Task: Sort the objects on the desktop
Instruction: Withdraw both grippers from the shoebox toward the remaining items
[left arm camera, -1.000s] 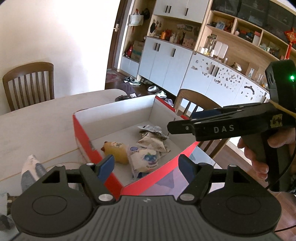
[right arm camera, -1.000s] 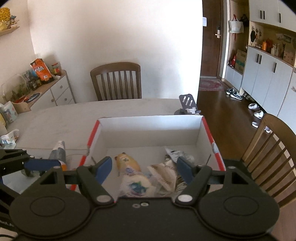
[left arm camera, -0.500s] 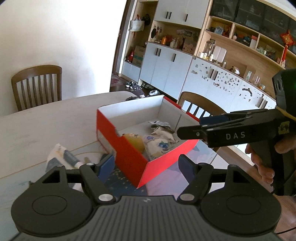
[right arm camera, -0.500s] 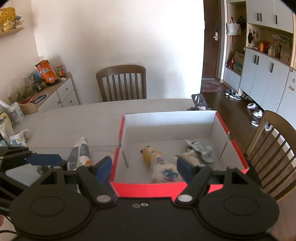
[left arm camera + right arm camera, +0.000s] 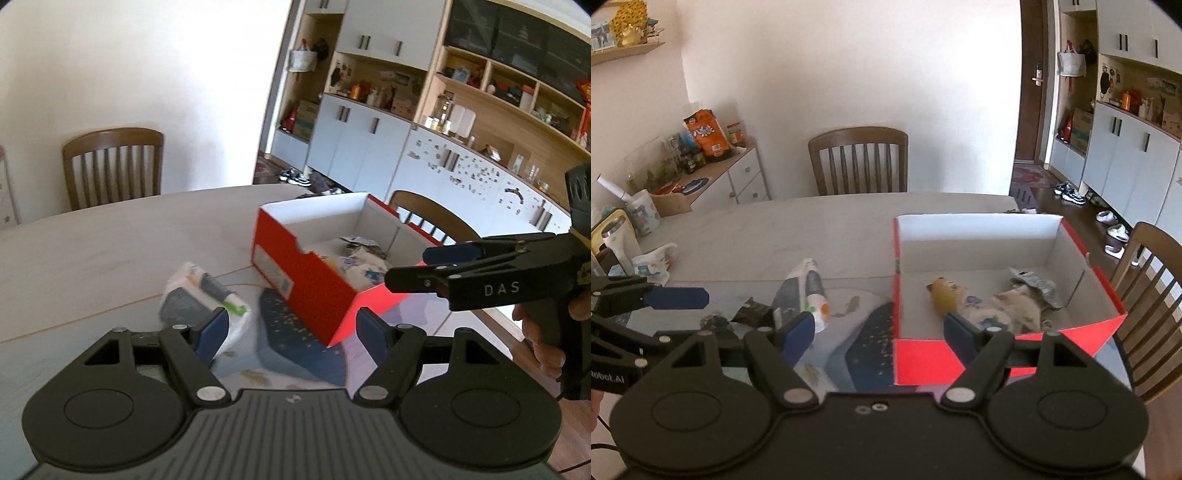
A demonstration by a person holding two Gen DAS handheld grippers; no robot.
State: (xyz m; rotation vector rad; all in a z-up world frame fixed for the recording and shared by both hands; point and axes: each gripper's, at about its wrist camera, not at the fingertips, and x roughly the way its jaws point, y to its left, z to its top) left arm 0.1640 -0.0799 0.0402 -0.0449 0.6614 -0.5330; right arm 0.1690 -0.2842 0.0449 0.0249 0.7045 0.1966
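The left gripper (image 5: 291,328) hangs spread and empty over the table (image 5: 92,254), and the right gripper (image 5: 879,328) is likewise spread and holds nothing. At the left one's eleven o'clock, just beyond its blue pad, lies a white snack packet (image 5: 203,291); the red cardboard box (image 5: 306,277) at one o'clock already holds a yellow bottle (image 5: 942,293) and wrappers. To do the pick well, I judge, centre both pads across the packet's narrow width, keep clear of the box wall, and close gently.
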